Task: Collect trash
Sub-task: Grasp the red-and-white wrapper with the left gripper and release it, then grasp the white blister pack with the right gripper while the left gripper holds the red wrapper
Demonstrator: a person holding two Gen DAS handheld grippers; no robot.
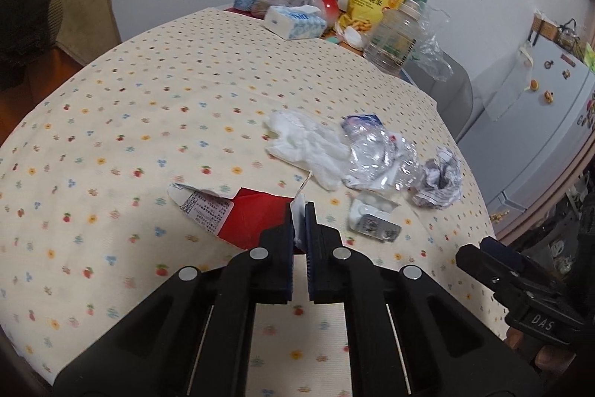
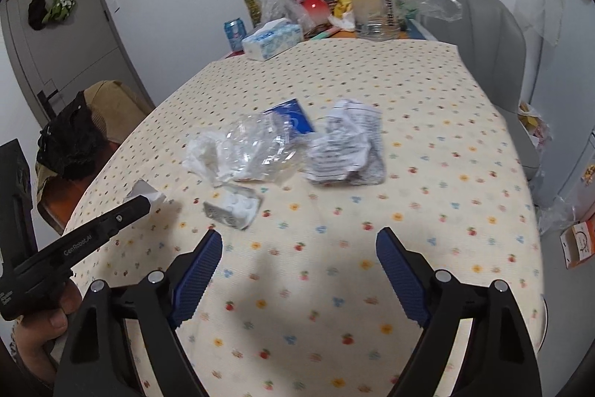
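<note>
Floral-dotted cloth covers the surface (image 1: 148, 106), with groceries, a tissue pack (image 1: 295, 21) and a clear jar (image 1: 394, 32) crowded at the far edge against a white wall.

Trash lies in a loose cluster right of centre: a white tissue wad (image 1: 305, 147), crumpled clear plastic (image 1: 379, 155) touching it, a balled printed paper (image 1: 438, 181) just beside that on the right, and a small blister pack (image 1: 375, 218) nearer.

Left tongs (image 1: 299, 222): closed on the white edge of a torn red-and-white wrapper (image 1: 238, 214), which lies near-left of the cluster; whether it has left the cloth cannot be told.

Right tongs (image 2: 297, 270): spread wide, nothing between them, facing the cluster from the near side.

Assessment: the first pickup appears secured on the left, and the right side is at the approach stage. The next move likely calls for advancing over one light piece, probably the blister pack or paper ball, and closing firmly. No bin is in view.
</note>
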